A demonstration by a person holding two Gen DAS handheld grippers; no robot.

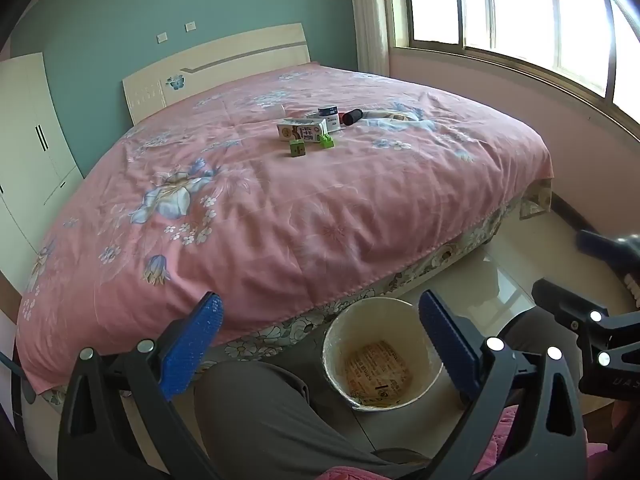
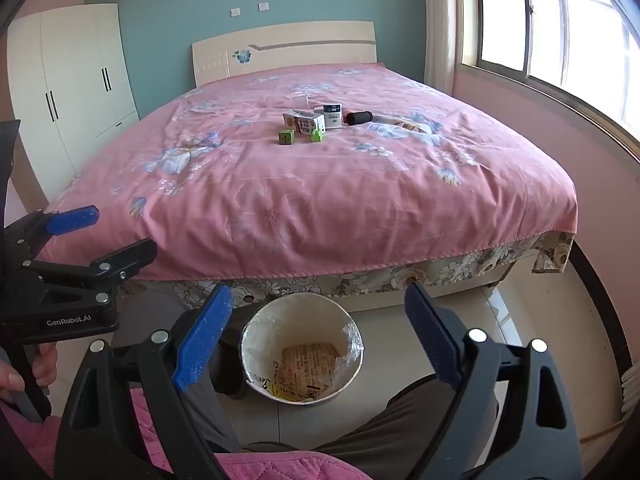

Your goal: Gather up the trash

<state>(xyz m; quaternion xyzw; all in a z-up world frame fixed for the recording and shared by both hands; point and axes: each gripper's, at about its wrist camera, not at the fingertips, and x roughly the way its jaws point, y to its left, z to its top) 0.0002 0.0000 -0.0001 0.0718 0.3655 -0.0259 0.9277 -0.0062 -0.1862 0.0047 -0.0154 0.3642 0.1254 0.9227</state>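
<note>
A small heap of items lies mid-bed on the pink floral cover: a milk carton, a green cube, a green brick, a blue-and-white box and a dark cylinder. A white lined bin stands on the floor at the foot of the bed, with printed packaging at its bottom. My left gripper and right gripper both hover open and empty above the bin, far from the heap.
A person's knees in grey trousers flank the bin. A hand holds the left gripper's handle. A white wardrobe stands left of the bed; the window and pink wall are on the right. Tiled floor runs along the bed's right side.
</note>
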